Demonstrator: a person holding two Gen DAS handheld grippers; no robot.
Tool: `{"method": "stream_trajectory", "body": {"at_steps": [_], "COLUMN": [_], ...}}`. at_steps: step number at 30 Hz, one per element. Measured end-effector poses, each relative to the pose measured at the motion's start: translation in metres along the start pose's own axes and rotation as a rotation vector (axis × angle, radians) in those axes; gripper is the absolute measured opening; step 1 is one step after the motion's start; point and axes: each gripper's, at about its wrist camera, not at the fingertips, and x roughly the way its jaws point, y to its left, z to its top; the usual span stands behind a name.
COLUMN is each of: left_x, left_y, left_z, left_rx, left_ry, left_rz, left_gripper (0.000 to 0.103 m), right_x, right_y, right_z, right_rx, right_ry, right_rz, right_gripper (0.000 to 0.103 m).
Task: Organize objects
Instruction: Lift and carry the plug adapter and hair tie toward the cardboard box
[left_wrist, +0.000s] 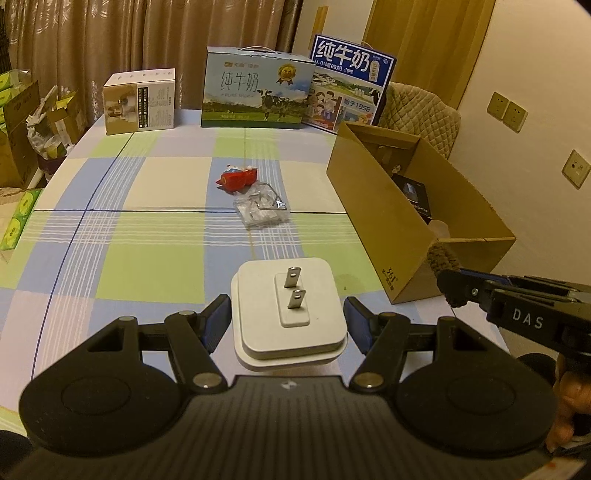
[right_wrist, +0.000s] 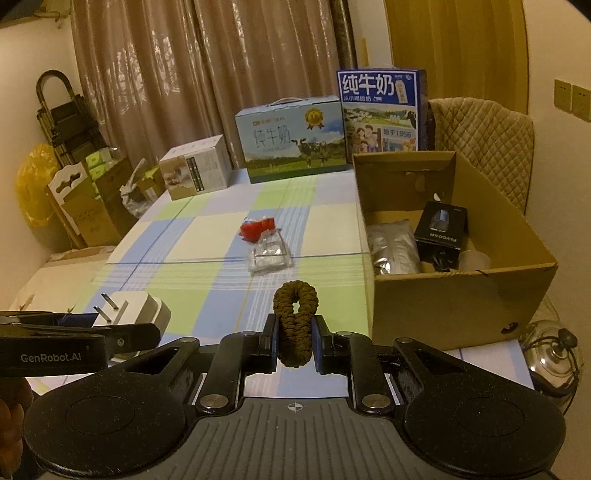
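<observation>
carrying two finds toward the box

holding a white plug adapter (left_wrist: 290, 314), the left hand-held gripper (left_wrist: 290, 319) clamps its sides, prongs up. the right hand-held gripper (right_wrist: 295, 345) pinches a brown scrunchie (right_wrist: 295, 317). the cardboard box (right_wrist: 458, 299) sits ahead and right of both; carry each item over the near wall before letting go. a red toy (left_wrist: 236, 179) and clear packet (left_wrist: 262, 208) wait farther ahead on the counter (left_wrist: 155, 254).

White plug (left_wrist: 288, 314); olive-brown scrunchie (right_wrist: 294, 325); green-blue checked tablecloth (left_wrist: 147, 236); red toy (left_wrist: 236, 179).
</observation>
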Motion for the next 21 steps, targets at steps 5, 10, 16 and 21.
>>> {"method": "stream_trajectory", "body": {"at_steps": [5, 10, 16, 21], "left_x": [-0.003, -0.002, -0.001, 0.003], "left_y": [-0.004, -0.005, -0.007, -0.014], "left_z": [0.000, 0.000, 0.002, 0.005], "left_rx": [0.004, 0.007, 0.014, 0.029], "left_ry": [-0.001, -0.001, 0.002, 0.005], "left_rz": [-0.009, -0.006, -0.007, -0.010], "left_gripper": [0.062, 0.062, 0.062, 0.062], "right_x": [-0.001, 0.000, -0.003, -0.008], "right_y": [-0.003, -0.006, -0.017, -0.033], "right_z": [-0.002, -0.003, -0.001, 0.003], "right_rx": [0.005, 0.009, 0.021, 0.035], "right_ry": [0.001, 0.002, -0.007, -0.018], "right_rz": [-0.003, -0.006, -0.018, -0.042], "right_gripper": [0.014, 0.014, 0.014, 0.014]}}
